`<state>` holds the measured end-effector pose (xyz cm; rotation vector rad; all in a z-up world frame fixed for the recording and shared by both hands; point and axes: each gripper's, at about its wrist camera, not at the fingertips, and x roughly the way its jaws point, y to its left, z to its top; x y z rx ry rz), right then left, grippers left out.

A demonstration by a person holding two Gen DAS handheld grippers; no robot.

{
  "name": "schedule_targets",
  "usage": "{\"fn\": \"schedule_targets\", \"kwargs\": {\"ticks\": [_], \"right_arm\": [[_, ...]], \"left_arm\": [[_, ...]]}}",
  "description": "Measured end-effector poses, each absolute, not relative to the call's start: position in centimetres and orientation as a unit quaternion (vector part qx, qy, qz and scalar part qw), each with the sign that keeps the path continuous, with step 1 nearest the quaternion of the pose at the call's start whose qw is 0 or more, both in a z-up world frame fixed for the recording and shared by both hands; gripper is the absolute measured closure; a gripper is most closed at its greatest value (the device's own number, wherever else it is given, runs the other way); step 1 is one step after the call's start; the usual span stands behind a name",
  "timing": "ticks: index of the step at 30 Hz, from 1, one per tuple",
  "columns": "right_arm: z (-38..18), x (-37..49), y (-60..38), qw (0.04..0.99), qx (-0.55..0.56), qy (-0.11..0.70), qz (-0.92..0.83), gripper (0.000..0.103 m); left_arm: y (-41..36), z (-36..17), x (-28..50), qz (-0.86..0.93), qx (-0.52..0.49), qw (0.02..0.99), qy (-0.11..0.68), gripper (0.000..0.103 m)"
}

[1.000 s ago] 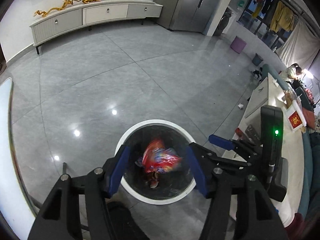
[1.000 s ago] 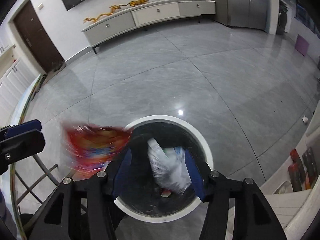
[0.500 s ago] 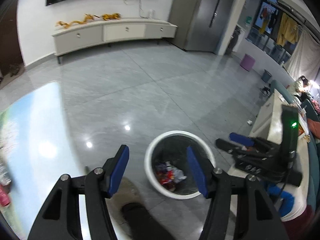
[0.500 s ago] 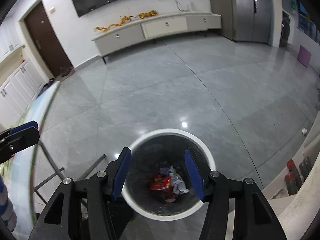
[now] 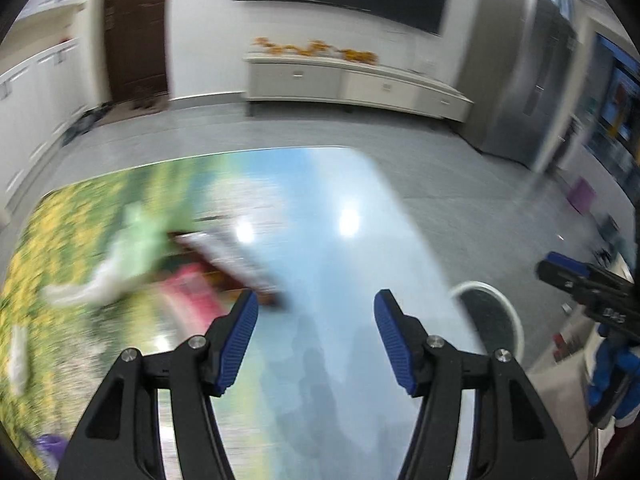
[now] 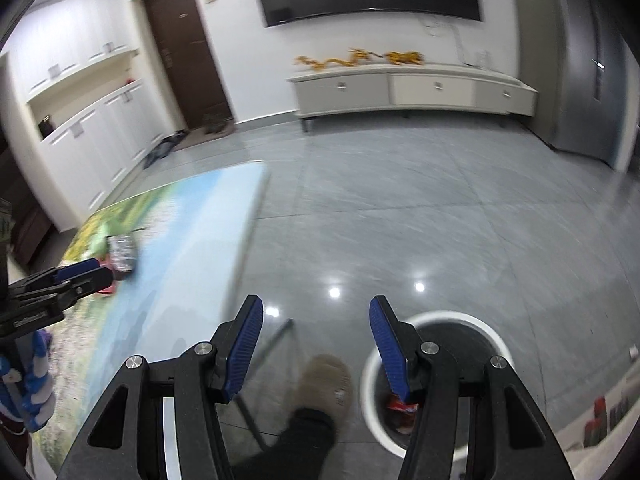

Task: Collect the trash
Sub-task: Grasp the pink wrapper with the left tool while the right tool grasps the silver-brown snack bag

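Left gripper (image 5: 316, 310) released, empty, over landscape-print table (image 5: 352, 264); blurred silver wrapper (image 5: 236, 258) at 11 o'clock. Right gripper (image 6: 316, 318) spread, empty; white trash bin (image 6: 372, 364) at 4 o'clock, red wrapper (image 6: 396, 402) inside.

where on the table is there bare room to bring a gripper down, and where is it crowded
Free: the blue stretch of the table from the silvery packet across to the edge nearest the trash bin. Crowded: the yellow-green end, where that packet, a green wrapper and a pink item cluster, all blurred.
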<state>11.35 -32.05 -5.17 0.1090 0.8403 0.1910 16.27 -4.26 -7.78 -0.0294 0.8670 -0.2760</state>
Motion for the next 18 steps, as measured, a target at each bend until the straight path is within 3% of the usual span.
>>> {"fn": "schedule_targets", "kwargs": {"ticks": [5,18], "right_arm": [[-4.9,13.6,-25.6,0.899,0.036,0.405,0.161,0.05],[-7.2,20.1,-13.7,0.859,0.023,0.428,0.28,0.05]], "left_arm": [[1.6,-9.4,17.9,-0.079,-0.049,0.894,0.438,0.044],[2.3,-12.7,21.0,-0.096,-0.056,0.872,0.476,0.045]]}}
